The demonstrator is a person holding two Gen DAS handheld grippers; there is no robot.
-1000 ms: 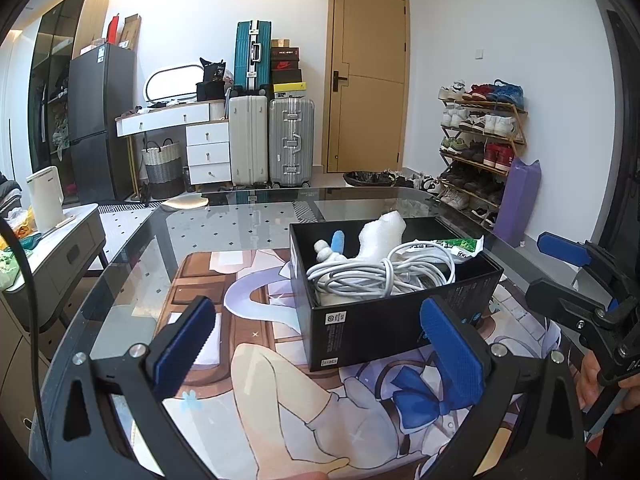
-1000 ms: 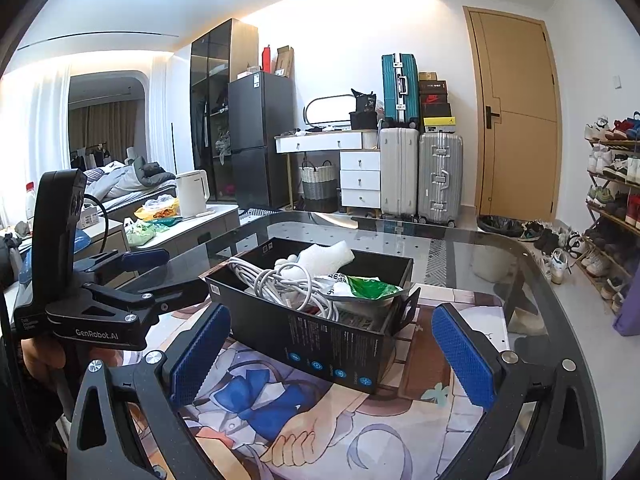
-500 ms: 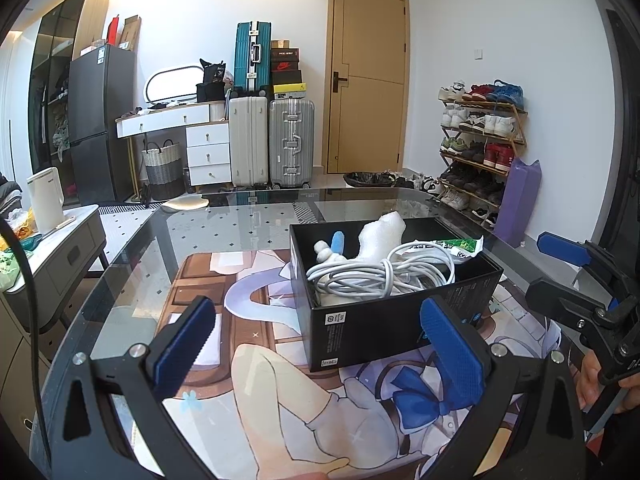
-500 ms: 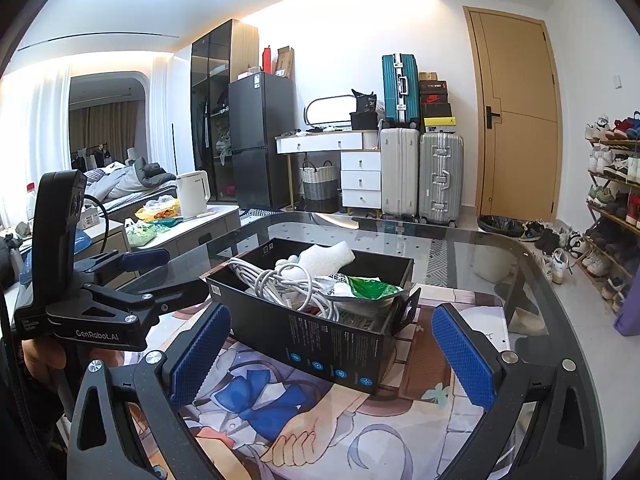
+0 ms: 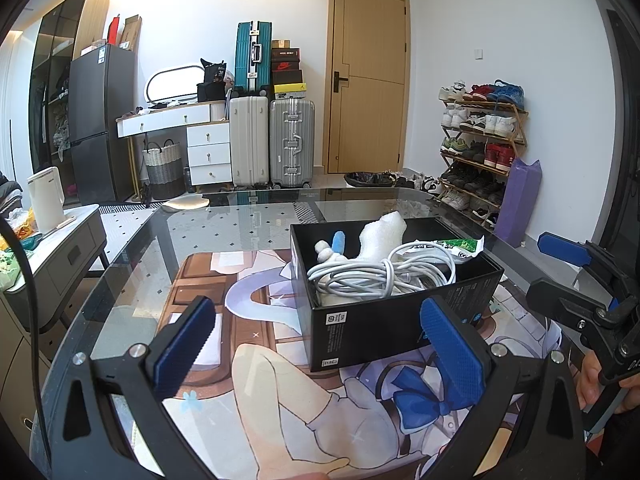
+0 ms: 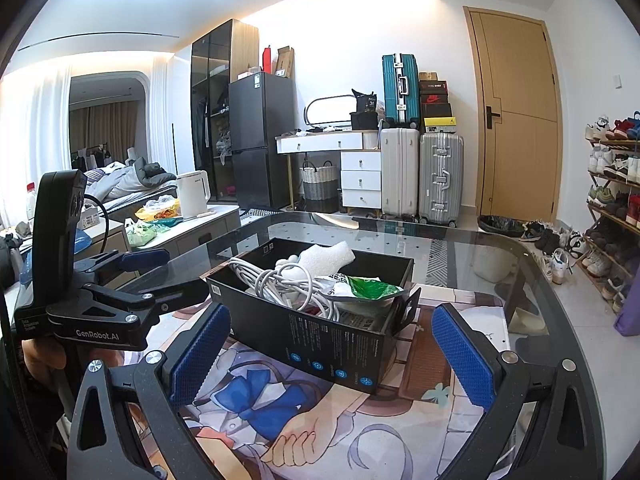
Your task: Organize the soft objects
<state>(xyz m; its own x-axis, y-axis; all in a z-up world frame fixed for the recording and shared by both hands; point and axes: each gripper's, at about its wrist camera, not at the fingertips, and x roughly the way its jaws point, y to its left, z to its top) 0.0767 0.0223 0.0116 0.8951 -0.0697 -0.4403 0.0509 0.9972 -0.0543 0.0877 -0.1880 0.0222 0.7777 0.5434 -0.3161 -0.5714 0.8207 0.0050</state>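
On the glass table (image 5: 248, 220), over a printed anime mat (image 5: 280, 400), sits an open black box (image 5: 384, 320). Inside the box lie a coiled white cable (image 5: 380, 276), a white sock (image 5: 380, 236) and a green-and-white packet (image 6: 360, 286). Just before the box, the left gripper (image 5: 316, 340) and right gripper (image 6: 328, 354) hover with fingers spread, empty.

Black-framed tool (image 5: 316, 346), blue ribbed pads (image 5: 450, 356), silver screws, white GenRobot.AI lettering
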